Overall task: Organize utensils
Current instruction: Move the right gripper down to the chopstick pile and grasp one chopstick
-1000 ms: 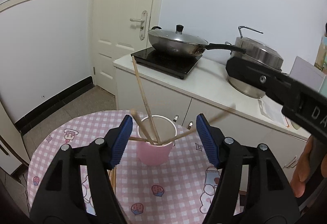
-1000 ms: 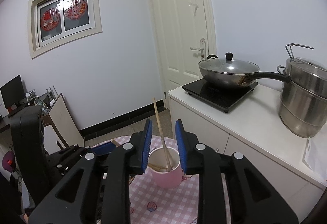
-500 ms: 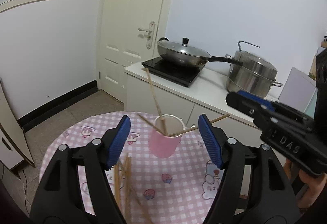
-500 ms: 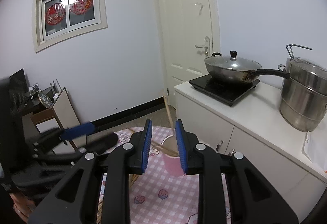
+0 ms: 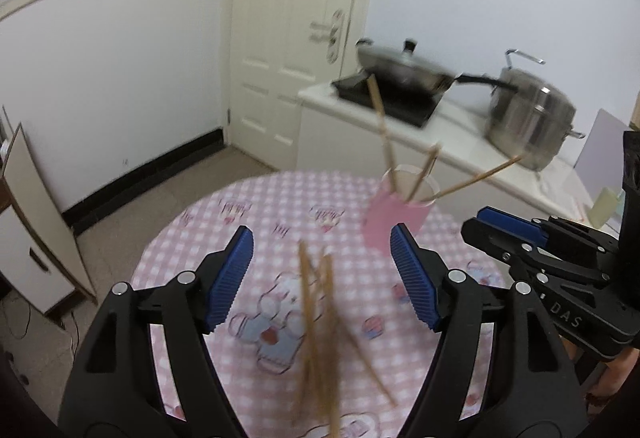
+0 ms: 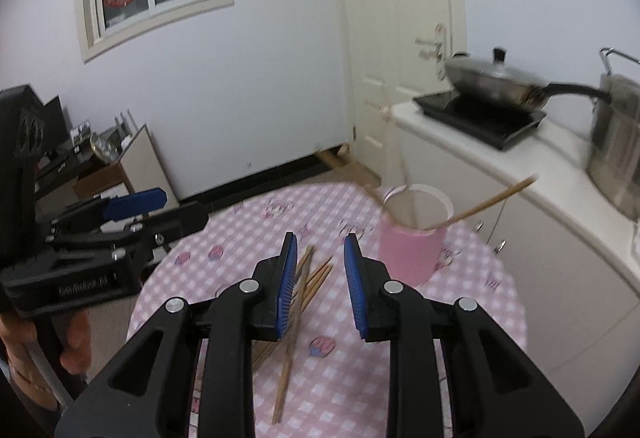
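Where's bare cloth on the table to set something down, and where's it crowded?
Free: the far-left tablecloth between the table edge and the pink cup. Also the near-right cloth below the cup. Crowded: the middle, where loose chopsticks lie under both grippers, and around the cup, whose chopsticks splay outward.

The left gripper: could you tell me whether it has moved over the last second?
Yes. The left gripper has pulled back from the pink cup, which sat between its fingers and now stands farther off to the right; loose chopsticks lie between them instead.
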`<state>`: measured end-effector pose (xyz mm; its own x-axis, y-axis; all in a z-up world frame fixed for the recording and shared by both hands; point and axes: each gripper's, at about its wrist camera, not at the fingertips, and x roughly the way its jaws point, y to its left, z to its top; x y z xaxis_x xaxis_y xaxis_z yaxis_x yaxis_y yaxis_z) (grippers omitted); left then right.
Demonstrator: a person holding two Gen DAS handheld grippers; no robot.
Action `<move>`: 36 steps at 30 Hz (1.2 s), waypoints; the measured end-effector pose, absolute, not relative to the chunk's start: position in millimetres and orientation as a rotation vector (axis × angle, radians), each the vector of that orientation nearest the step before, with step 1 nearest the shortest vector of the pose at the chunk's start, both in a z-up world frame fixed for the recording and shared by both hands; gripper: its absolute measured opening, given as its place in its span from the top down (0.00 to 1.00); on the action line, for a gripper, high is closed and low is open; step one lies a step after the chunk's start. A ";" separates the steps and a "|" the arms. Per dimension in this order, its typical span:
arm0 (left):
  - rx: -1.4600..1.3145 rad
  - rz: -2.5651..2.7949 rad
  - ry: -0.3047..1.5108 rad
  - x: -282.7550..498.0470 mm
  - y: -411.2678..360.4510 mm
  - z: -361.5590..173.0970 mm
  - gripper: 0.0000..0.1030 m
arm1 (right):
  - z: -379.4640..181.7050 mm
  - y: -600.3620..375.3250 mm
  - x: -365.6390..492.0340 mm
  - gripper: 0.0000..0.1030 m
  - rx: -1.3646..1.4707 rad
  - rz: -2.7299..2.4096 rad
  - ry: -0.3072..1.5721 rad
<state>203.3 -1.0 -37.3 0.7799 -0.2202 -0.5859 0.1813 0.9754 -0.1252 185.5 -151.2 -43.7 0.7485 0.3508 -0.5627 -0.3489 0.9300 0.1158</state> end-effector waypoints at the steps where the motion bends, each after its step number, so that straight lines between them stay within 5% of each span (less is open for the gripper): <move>1: -0.068 -0.209 0.663 205.8 5.9 -44.7 0.31 | -49.6 -147.7 187.2 0.78 -0.002 0.388 0.631; 17: -0.097 -0.209 0.938 261.7 36.2 -150.7 0.32 | -157.5 -92.0 248.5 0.78 -0.077 0.397 0.916; 27: -0.102 -0.229 0.984 286.8 28.2 -172.6 0.32 | -176.3 -86.9 271.4 0.78 -0.080 0.412 0.974; 36: -0.076 -0.250 1.019 304.2 9.0 -182.8 0.44 | -174.4 -93.7 273.2 0.95 -0.098 0.424 0.976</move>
<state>304.2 9.0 -182.8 0.4981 -0.2421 -0.8326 0.1712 0.9688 -0.1792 273.2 -93.7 -174.4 0.4859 0.3040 -0.8195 -0.3909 0.9142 0.1073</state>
